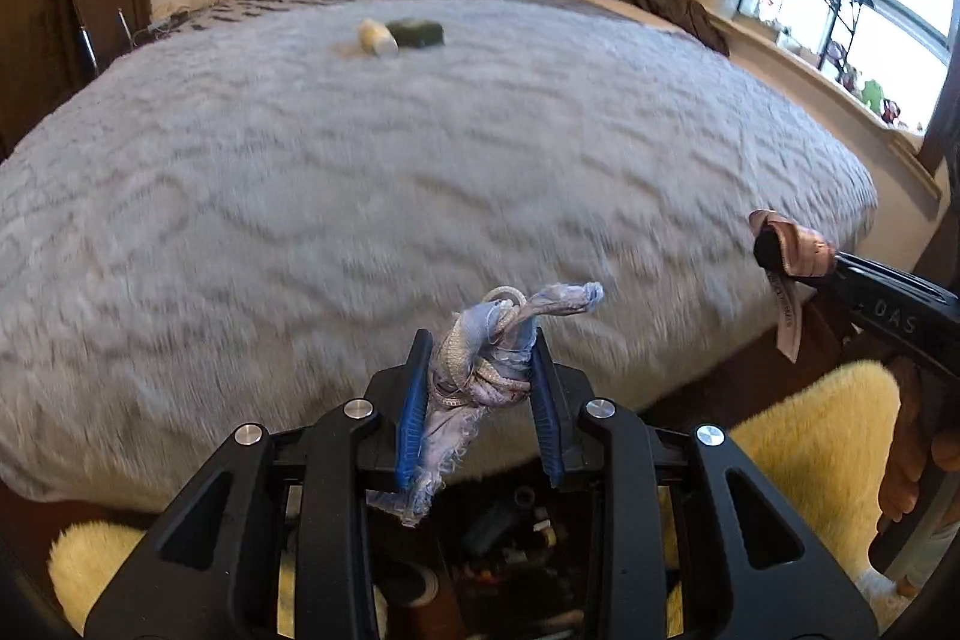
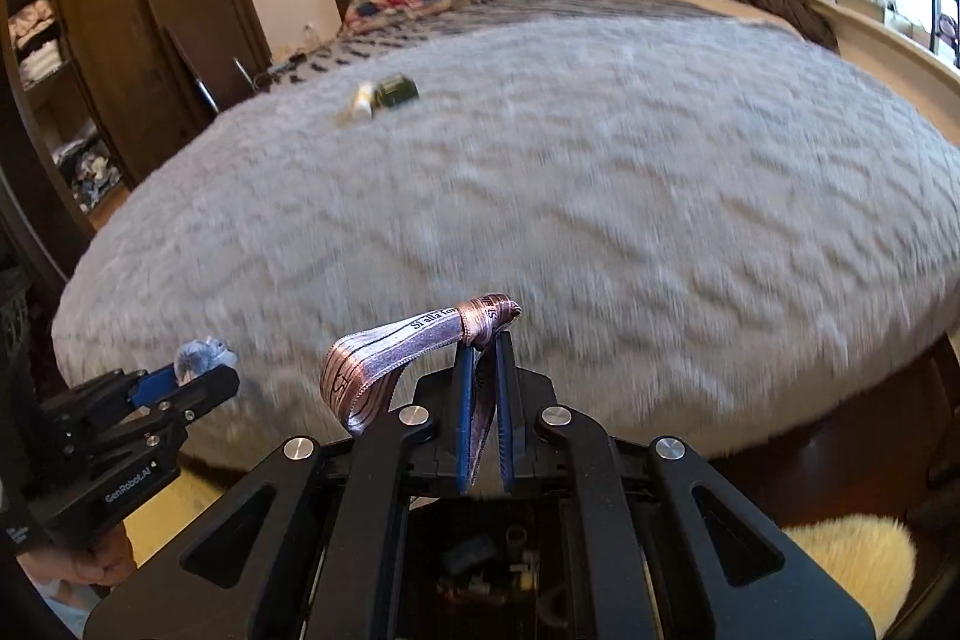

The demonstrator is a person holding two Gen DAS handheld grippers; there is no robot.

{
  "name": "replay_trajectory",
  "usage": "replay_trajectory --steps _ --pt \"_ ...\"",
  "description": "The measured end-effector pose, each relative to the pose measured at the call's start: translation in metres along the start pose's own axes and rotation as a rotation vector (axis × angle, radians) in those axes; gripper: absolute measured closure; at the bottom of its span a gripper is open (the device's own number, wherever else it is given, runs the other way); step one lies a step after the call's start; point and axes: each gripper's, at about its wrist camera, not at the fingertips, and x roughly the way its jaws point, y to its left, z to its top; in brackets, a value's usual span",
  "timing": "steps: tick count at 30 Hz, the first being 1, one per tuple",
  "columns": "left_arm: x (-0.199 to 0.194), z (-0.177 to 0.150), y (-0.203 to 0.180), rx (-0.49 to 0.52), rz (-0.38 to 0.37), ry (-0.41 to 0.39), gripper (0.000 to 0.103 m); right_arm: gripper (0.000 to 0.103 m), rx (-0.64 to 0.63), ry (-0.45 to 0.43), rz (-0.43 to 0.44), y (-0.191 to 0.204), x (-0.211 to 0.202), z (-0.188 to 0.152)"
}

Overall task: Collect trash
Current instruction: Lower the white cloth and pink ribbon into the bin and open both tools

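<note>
A knotted blue rag [image 1: 492,358] is pinched between the nearly closed jaws of the left gripper [image 1: 480,388], its frayed ends left loose above and below the pads, so the grip is taken on the bulky knot. A pink ribbon [image 2: 420,340] is clamped flat in the fully closed right gripper [image 2: 483,400], its loop drooping to one side. Both are carried clear of the bed's [image 1: 420,172] near edge, above a bin [image 1: 510,538] of clutter on the floor between the grippers, judged to be the drop place. A bottle [image 1: 378,36] and a dark block [image 1: 417,31] remain near the bed's far end, probably yet to be collected.
</note>
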Motion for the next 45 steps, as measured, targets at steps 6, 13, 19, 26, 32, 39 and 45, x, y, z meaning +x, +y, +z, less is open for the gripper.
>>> replay_trajectory --steps 6,13,19,26,32,39,45 --pt "0.006 -0.033 -0.005 0.009 -0.023 0.081 0.074 0.094 -0.014 0.098 0.005 0.001 0.011 -0.035" --pt "0.023 -0.069 -0.006 0.003 -0.05 0.194 0.074 0.094 -0.035 0.166 0.037 0.012 0.022 -0.055" --pt "0.045 -0.096 -0.001 -0.004 -0.052 0.284 0.074 0.094 -0.031 0.241 0.045 0.013 0.044 -0.068" --pt "0.073 -0.115 0.001 -0.017 -0.085 0.378 0.074 0.094 0.014 0.409 0.092 0.005 0.088 -0.1" --pt "0.09 -0.127 0.002 -0.027 -0.098 0.446 0.074 0.094 0.027 0.472 0.087 0.003 0.109 -0.11" --pt "0.1 -0.133 -0.001 -0.021 -0.121 0.471 0.072 0.091 0.026 0.494 0.079 -0.006 0.117 -0.113" --pt "0.11 -0.137 -0.005 -0.028 -0.127 0.494 0.069 0.089 0.016 0.502 0.078 0.001 0.116 -0.115"
